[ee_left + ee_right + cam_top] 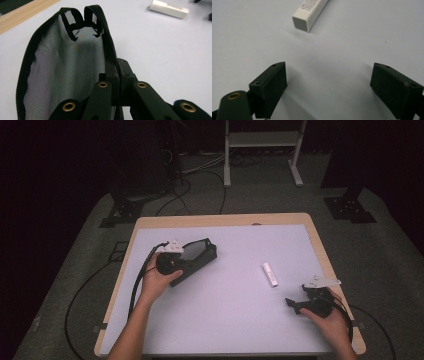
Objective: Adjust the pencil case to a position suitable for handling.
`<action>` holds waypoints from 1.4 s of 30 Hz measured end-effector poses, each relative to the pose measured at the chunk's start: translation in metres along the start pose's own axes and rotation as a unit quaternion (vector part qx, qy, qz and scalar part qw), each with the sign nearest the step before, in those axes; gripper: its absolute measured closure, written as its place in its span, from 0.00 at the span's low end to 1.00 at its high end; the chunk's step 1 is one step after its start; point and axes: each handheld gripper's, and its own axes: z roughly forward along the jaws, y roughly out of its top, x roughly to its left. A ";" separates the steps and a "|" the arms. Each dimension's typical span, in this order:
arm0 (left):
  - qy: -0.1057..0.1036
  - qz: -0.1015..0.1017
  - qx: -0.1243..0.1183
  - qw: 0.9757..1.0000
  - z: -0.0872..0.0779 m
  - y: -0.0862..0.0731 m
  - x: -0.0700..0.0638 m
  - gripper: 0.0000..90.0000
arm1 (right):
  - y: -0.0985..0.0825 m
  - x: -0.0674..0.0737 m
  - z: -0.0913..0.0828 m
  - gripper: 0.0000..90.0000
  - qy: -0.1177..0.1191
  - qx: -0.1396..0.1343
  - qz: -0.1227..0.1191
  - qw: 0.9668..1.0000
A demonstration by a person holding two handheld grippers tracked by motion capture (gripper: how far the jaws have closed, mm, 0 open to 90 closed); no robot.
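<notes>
Left gripper (192, 261) is clamped on the zipper edge of a black mesh pouch (62, 67); jaws are seen pressed together on the rim in the left gripper view, pouch mouth gaping beside them. Pouch is held on the table (225, 320), well apart from the white tube (270, 274), on its left in the high view. Right gripper (295, 306) is held with jaws spread wide, nothing between the pads (274, 85), nothing touched. White tube is seen lying flat near the right gripper, just ahead of its open jaws, not touched.
</notes>
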 end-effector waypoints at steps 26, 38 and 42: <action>-0.065 0.045 0.003 0.997 -0.013 0.002 -0.051 0.98 | 0.000 0.000 0.000 0.14 0.001 0.000 0.001 1.000; -0.103 0.064 0.004 0.993 -0.009 -0.001 -0.069 0.98 | 0.000 0.000 0.000 0.14 0.001 0.000 0.000 1.000; -0.113 0.070 0.007 0.991 -0.006 0.000 -0.075 0.98 | 0.000 0.000 0.000 0.14 0.001 0.000 0.000 1.000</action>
